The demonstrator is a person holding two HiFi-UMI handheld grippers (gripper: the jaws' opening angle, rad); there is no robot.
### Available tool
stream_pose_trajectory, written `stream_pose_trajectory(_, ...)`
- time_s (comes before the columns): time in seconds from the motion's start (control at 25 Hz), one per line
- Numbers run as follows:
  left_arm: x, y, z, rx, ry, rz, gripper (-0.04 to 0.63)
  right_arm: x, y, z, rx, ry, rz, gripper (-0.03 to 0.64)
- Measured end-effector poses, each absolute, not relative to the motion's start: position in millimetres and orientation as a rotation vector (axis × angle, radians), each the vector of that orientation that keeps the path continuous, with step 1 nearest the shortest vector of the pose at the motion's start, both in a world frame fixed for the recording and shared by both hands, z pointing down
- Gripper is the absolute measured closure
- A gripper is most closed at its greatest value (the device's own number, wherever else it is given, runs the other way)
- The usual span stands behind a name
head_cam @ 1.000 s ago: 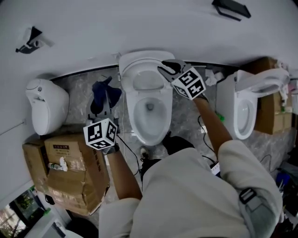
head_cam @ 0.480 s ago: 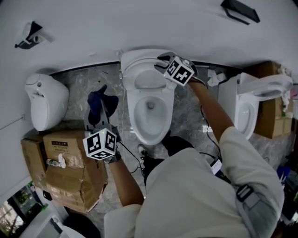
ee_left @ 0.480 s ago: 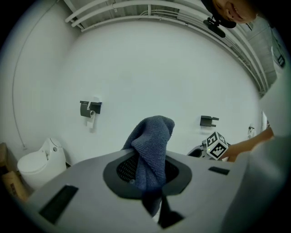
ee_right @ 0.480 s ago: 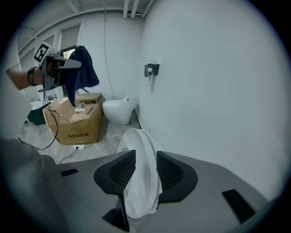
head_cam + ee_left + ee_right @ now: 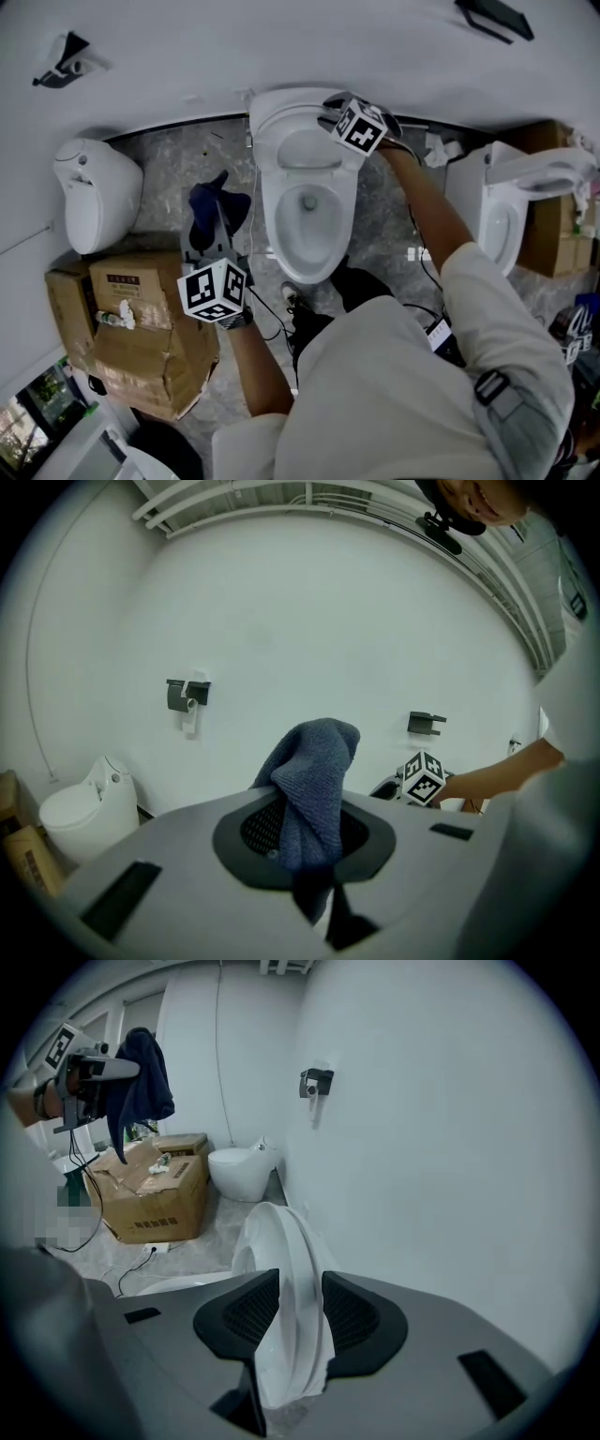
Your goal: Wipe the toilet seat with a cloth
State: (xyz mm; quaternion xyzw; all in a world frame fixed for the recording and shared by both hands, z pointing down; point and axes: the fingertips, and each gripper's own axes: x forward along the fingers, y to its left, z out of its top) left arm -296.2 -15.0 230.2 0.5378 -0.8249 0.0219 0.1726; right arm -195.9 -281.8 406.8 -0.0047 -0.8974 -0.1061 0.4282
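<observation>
Cloth [image 5: 314, 780] clenched in left gripper [image 5: 302, 827] jaws, parked left of toilet [image 5: 274, 234] till wiping starts | right gripper [image 5: 300, 1312] jaws just opened, straddling raised lid [image 5: 281, 1241] at toilet's back, probably not squeezing, guessing to reposition it

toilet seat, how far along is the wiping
Done: the blue cloth is picked up, with the left gripper shut on it. In hand: the jaws of the right gripper have just been opening and stand either side of the raised lid. Left: all the wiping, since the cloth hangs beside the toilet and is not touching it.
</observation>
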Motion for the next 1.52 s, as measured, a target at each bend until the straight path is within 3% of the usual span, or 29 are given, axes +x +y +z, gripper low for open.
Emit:
stream_pose_trajectory(0.68,-299,27,239,1.555,-2.26,-0.022,0.554,-189,-270,402,0.177,-2.193,-0.327,0.471)
stream_pose_trajectory(1.52,-314,95,261,1.766,-2.053,-0.06,0.554,-135,-147,394,0.325,-2.166,-0.243,0.472)
